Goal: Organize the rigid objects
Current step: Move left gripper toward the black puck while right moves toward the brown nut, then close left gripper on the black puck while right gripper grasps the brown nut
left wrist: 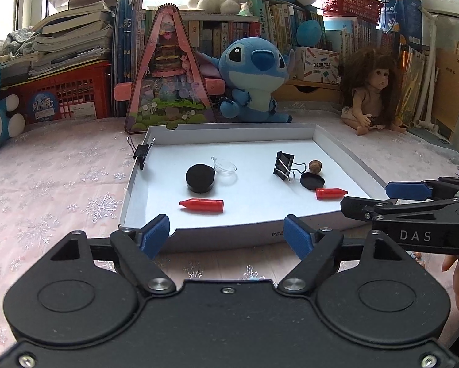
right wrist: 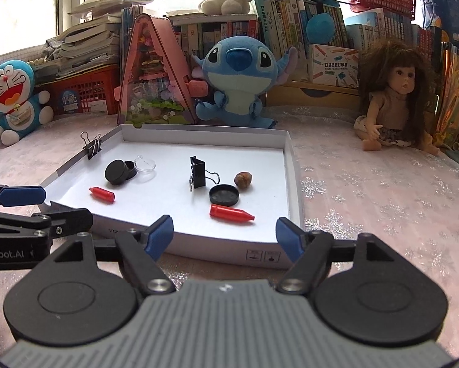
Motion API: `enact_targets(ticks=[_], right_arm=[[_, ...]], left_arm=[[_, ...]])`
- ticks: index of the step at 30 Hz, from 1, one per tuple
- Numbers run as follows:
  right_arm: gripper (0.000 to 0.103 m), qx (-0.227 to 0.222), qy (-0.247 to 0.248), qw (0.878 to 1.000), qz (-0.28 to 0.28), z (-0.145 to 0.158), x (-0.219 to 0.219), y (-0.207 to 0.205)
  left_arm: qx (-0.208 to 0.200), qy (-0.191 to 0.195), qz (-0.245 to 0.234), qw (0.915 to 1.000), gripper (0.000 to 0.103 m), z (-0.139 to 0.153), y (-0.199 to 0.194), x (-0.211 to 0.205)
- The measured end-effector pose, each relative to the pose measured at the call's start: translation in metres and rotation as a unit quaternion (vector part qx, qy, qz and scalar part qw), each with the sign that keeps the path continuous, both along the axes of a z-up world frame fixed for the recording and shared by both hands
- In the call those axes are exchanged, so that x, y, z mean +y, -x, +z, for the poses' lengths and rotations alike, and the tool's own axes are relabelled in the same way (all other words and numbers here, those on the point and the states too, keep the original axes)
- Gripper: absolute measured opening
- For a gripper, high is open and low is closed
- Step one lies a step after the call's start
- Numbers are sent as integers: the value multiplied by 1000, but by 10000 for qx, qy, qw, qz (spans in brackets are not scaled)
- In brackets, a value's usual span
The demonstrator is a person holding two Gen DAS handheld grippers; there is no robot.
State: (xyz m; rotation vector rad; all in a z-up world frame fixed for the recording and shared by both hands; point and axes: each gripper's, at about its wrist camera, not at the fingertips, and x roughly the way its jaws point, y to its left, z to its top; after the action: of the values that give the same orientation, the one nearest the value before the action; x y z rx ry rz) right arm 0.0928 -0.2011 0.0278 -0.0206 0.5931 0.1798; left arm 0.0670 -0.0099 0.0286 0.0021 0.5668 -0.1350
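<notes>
A shallow white tray (left wrist: 346, 150) lay on the pale snowflake-patterned tablecloth (left wrist: 60, 190) and held the rigid objects. On its left half sat a black round jar (left wrist: 200, 178) with a clear plastic dish (left wrist: 224, 165) touching its far side, and a red crayon-shaped piece (left wrist: 202, 205) lay nearer the front edge. On the right half stood a black binder clip (right wrist: 198, 172); just beside it were a walnut (right wrist: 244, 179) and an upturned black lid (right wrist: 224, 195), with a second red crayon-shaped piece (right wrist: 231, 213) in front of the lid. Another binder clip (left wrist: 142, 155) was clamped on the tray's left wall. The left gripper (left wrist: 228, 233) hovered at the tray's front edge, its blue-padded fingers spread wide and holding nothing. The right gripper (right wrist: 225, 233) was likewise spread apart and empty, at the front right of the tray. Behind the tray stood a blue plush toy (right wrist: 240, 79), a pink triangular display case (left wrist: 168, 73) and a doll (right wrist: 395, 101) before shelves of books.
</notes>
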Motion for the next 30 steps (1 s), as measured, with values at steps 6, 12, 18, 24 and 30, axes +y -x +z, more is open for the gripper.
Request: enact_targets(ticks=[6,12,18,24,30], right_arm=[[83,-73,-23,10000,-21,2,-6,16],[84,-112,47,9999,-38,-1,-11,28],[86,-183,111,9997,-132,-15,-16,38],[86,-65,155,9997,-179,-27,-19,44],[86,26,153,9995,-284,-34,-22,45]], left_arm=[[-70,-78,63,9999,81,-3,19,5],[-52,-168,129,9998,82,-8,32,12],[32,-243,174,9995,83,-17,39,22],[125,-213,370,9990,83,-24,41,33],[278,-123,532,9981,78,-34,36,42]])
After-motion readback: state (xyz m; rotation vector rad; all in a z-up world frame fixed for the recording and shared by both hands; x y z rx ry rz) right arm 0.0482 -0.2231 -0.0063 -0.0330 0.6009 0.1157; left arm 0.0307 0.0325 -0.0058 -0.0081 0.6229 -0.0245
